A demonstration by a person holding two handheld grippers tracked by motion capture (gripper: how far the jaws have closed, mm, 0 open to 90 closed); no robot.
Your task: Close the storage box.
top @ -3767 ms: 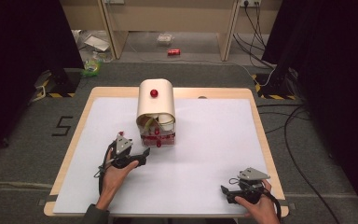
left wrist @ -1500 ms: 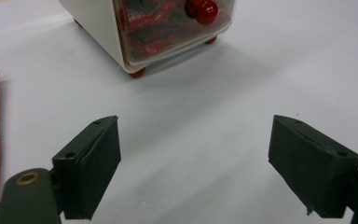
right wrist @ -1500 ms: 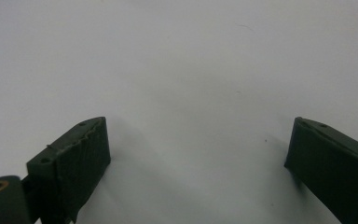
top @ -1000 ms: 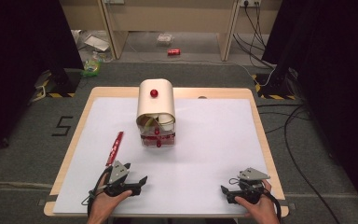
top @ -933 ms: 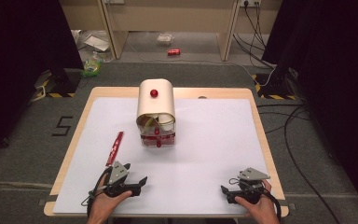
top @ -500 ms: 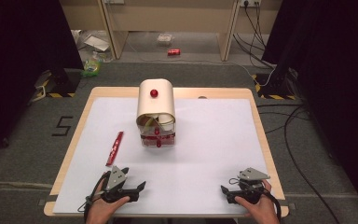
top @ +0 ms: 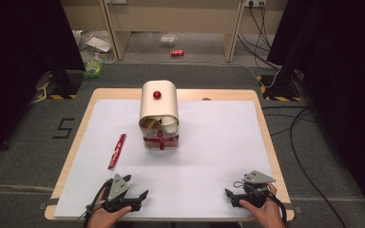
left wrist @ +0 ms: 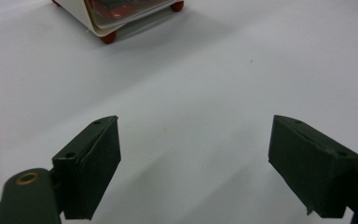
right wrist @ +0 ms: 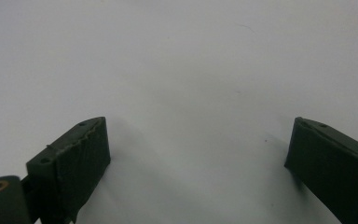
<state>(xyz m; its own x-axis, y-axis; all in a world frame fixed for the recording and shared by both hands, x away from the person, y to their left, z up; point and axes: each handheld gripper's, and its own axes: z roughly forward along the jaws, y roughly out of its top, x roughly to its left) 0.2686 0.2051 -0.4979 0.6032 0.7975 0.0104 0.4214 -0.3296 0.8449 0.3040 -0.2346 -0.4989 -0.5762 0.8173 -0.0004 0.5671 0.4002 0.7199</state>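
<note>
High view showed the left gripper (top: 132,195) resting near the front edge of the white table (top: 218,156), on the person's left side, its jaws spread wide with nothing between them. The red packet (top: 117,151), a long flat wrapper, lay flat on the white surface, apart from that gripper, farther up the table and slightly to the left of it. It sat to the left of the cream bread-bin-shaped container (top: 159,114), not touching it. The container stood near the middle of the table toward the far edge, a red knob (top: 157,94) on its curved top and small red feet under its base.

The right gripper (top: 235,196) rested near the front right corner, held by the person's hand, its jaws likewise wide apart and empty.

In the left gripper view, the two black jaws stood well apart over bare white tabletop, with the container's lower edge and red feet (left wrist: 108,37) ahead, and a blurred red sliver at the left border.
</note>
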